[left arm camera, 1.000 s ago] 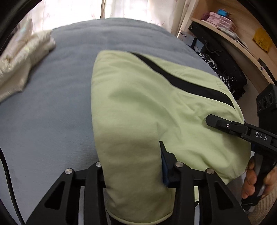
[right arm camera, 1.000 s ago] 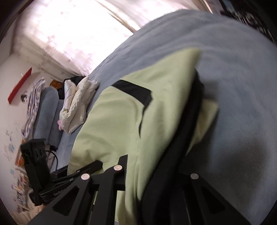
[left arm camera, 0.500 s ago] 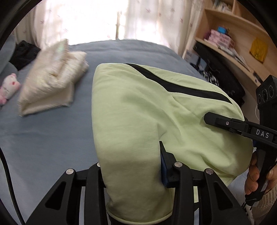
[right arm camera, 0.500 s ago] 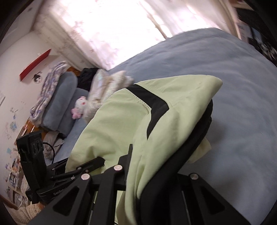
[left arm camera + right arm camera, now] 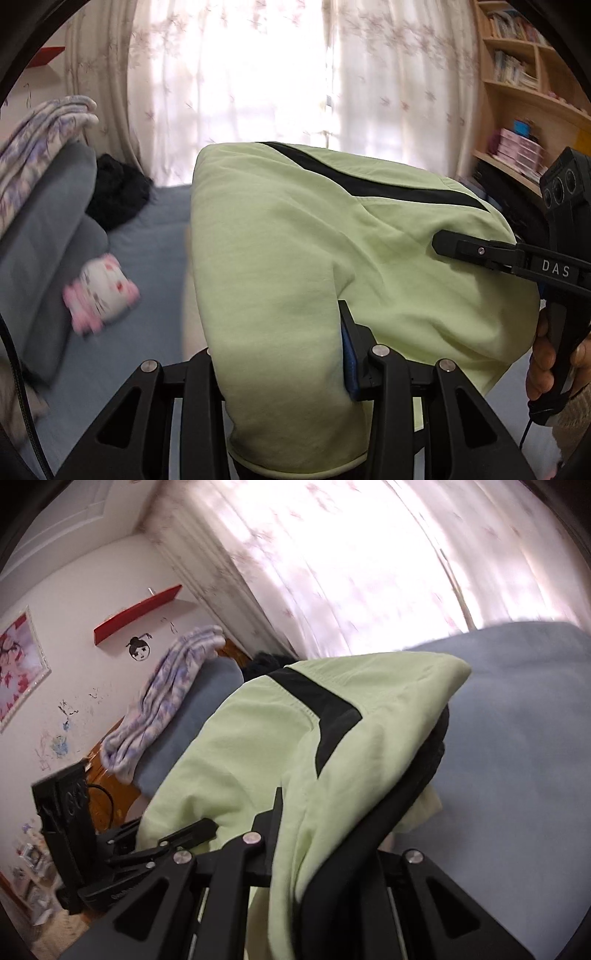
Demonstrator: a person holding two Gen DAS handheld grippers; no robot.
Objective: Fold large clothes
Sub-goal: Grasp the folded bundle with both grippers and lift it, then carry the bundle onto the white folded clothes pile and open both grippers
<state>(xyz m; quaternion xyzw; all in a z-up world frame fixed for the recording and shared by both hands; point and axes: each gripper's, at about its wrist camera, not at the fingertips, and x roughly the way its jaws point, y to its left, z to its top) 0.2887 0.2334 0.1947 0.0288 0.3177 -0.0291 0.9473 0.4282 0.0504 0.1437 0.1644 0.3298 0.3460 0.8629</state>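
Observation:
A light green garment [image 5: 295, 258] with a black stripe is held up above the blue-grey bed [image 5: 155, 295]. My left gripper [image 5: 284, 354] is shut on its near edge, and the cloth drapes over the fingers. My right gripper [image 5: 325, 849] is shut on the other edge of the garment [image 5: 258, 746], whose black lining hangs over the right finger. The right gripper also shows in the left wrist view [image 5: 480, 253] at the garment's right side. The left gripper shows in the right wrist view [image 5: 147, 853] at the lower left.
A grey pillow [image 5: 44, 236] with a folded purple-white blanket [image 5: 33, 140] lies at the bed's left. A pink-white plush toy [image 5: 99, 295] and a black cloth [image 5: 114, 188] lie near it. Curtained window behind; wooden shelves [image 5: 528, 122] stand at the right.
Both grippers have lifted the garment off the bed and tilted upward. The view has risen from the bed surface to the window and the pillows.

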